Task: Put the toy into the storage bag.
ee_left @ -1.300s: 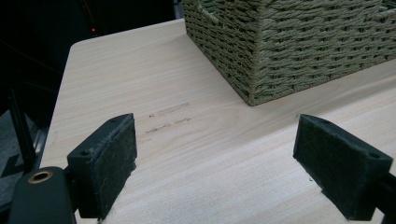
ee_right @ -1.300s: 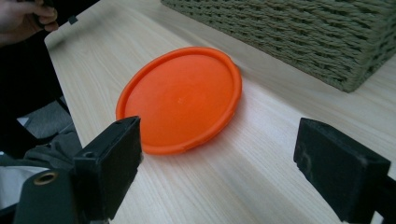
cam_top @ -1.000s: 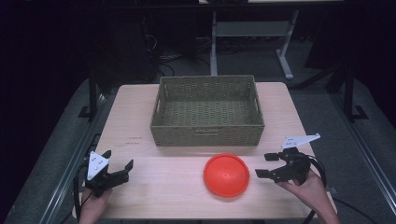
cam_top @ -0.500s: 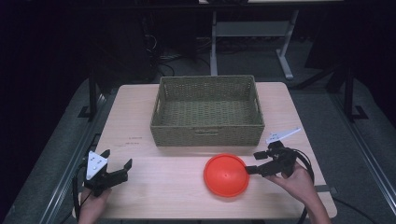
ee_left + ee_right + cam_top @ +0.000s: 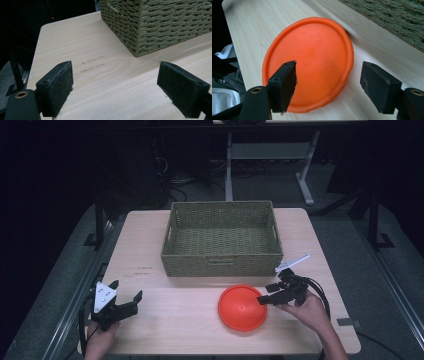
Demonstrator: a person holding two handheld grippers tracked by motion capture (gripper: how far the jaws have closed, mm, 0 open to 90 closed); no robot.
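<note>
- Closing in on the orange plastic plate (image 5: pixel 242 307) with the right gripper (image 5: pixel 266 295): jaws spread, just been narrowing, one over the plate's rim, the other off its edge above the bare wood, nothing pinched yet.
- Seen along the right gripper (image 5: pixel 328 85): plate (image 5: pixel 317 55) lying upside down, flat, domed base up, raised lip round the edge; smooth, glossy, a firm bite on the rim likely needed.
- Resting at the near left corner, left gripper (image 5: pixel 126 298) unclenched and holding nothing; pads (image 5: pixel 56 86) wide apart over bare tabletop (image 5: pixel 105 82).
- Sitting on the wooden table (image 5: pixel 165 330), plate near the front edge, just before the wicker basket (image 5: pixel 222 240) but apart from it.
- Judging progress: approach about done; grasp, lift and, probably, transfer into the basket all left. Basket holding nothing as yet.
</note>
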